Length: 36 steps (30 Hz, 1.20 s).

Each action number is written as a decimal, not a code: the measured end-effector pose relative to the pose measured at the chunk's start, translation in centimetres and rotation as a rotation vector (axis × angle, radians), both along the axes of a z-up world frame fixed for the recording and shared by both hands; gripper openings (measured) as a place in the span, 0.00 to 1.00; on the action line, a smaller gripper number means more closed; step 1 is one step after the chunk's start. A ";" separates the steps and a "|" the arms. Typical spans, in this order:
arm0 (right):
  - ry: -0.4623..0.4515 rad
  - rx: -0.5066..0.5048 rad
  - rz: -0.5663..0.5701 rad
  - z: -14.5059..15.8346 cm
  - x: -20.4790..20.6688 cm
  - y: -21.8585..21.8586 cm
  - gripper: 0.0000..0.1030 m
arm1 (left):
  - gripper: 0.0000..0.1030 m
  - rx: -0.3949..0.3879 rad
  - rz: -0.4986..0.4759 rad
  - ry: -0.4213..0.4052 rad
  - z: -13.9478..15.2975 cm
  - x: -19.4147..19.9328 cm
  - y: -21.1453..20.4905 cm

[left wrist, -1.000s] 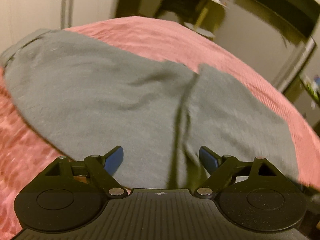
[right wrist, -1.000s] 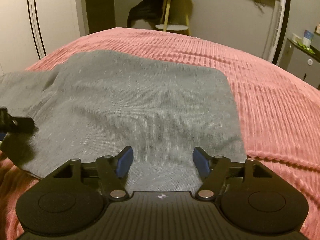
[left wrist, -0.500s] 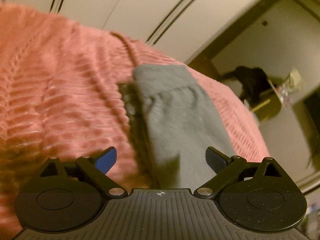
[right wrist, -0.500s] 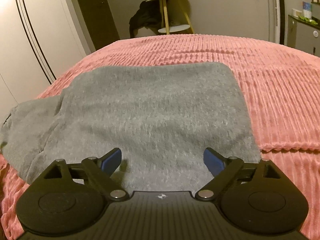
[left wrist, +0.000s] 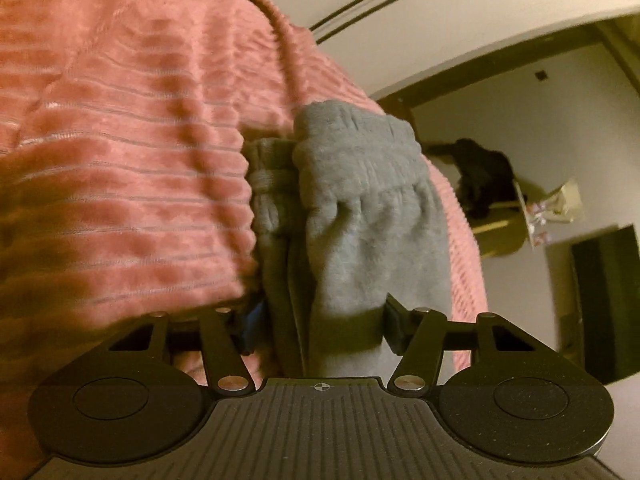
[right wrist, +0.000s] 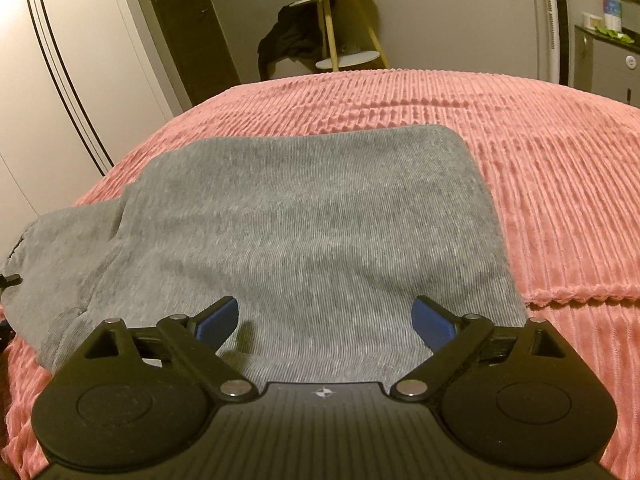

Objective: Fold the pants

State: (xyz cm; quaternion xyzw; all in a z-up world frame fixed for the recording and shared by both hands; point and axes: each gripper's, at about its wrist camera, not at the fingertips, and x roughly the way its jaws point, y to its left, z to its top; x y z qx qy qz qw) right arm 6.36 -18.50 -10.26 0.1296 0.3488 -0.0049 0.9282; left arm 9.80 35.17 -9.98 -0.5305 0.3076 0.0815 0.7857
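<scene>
Grey pants (right wrist: 312, 224) lie folded on a pink ribbed bedspread (right wrist: 540, 184). In the left wrist view the elastic waistband end of the pants (left wrist: 352, 200) runs between the fingers of my left gripper (left wrist: 320, 324); the jaws stand around the bunched fabric, partly closed, touching it on both sides. My right gripper (right wrist: 326, 318) is open, just above the near edge of the pants, with fabric under both blue fingertips. The pants' left end hangs toward the bed's left edge.
A white wardrobe (right wrist: 52, 92) stands left of the bed. A small round side table (right wrist: 340, 20) with dark clothing draped beside it stands beyond the bed's far edge. The bedspread (left wrist: 120, 160) fills the left of the left wrist view.
My left gripper swung from over the flat pants to the waistband end and its jaws have narrowed onto the fabric. My right gripper opened wider and drew back slightly.
</scene>
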 end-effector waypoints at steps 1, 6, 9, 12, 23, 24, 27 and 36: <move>0.000 -0.003 0.002 0.0 0.0 0.0 0.93 | 0.59 -0.018 0.005 -0.005 -0.2 0.2 0.2; 0.001 -0.014 0.002 0.0 0.1 0.2 0.93 | 0.25 -0.047 0.010 0.000 -0.8 0.6 1.3; 0.000 -0.012 -0.001 0.0 0.2 0.2 0.93 | 0.20 -0.006 -0.022 -0.109 0.9 -0.2 0.9; 0.002 -0.025 -0.001 -0.1 0.2 0.5 0.93 | 0.24 0.017 -0.081 -0.253 2.0 -0.6 0.5; -0.001 -0.025 -0.015 0.1 0.2 0.5 0.93 | 0.26 0.006 -0.020 0.019 1.1 3.2 1.7; -0.003 -0.020 -0.020 0.1 0.1 0.5 0.92 | 0.23 0.049 -0.036 0.015 2.1 3.3 1.3; -0.015 0.011 -0.046 0.5 -0.3 0.2 0.90 | 0.19 0.246 -0.110 -0.021 5.9 3.8 -0.6; -0.069 0.139 -0.107 1.7 -2.4 -1.5 0.87 | 0.19 0.745 -0.402 -0.341 17.5 0.5 -14.1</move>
